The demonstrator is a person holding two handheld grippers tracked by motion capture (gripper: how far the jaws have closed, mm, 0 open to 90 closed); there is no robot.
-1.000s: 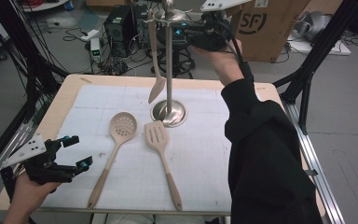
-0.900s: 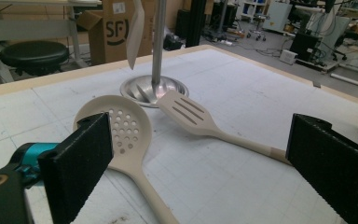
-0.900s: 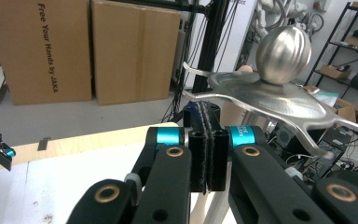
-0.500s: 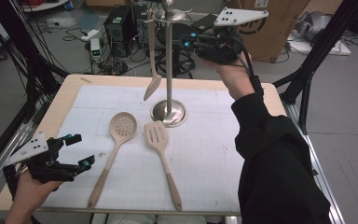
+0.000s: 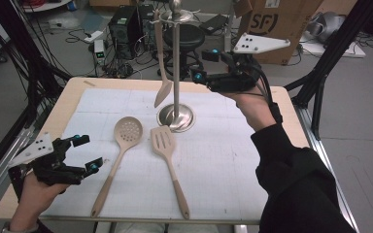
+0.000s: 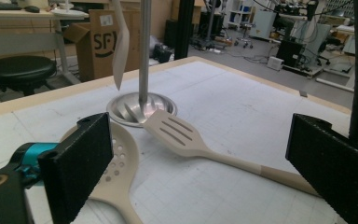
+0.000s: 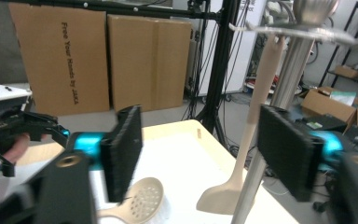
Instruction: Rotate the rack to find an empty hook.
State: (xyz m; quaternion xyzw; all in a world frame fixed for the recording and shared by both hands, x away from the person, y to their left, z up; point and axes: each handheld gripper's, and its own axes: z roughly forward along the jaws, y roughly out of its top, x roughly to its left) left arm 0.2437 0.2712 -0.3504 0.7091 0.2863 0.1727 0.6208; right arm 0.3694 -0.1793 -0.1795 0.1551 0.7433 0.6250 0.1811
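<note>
Beige spatula (image 5: 162, 73) hangs on the metal stand (image 5: 176, 68); the right gripper (image 5: 205, 65) (jaws just opened, nothing between) sits beside it.

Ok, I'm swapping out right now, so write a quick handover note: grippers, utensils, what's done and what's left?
Right gripper: jaws have just been opening, nothing between them, beside the stand.
Left gripper: open, empty, at the near left table corner.
Done: one spatula hangs from the stand's top.
Left: skimmer and slotted turner lie flat on the mat in front of the stand's base. Probably hang those next.
</note>
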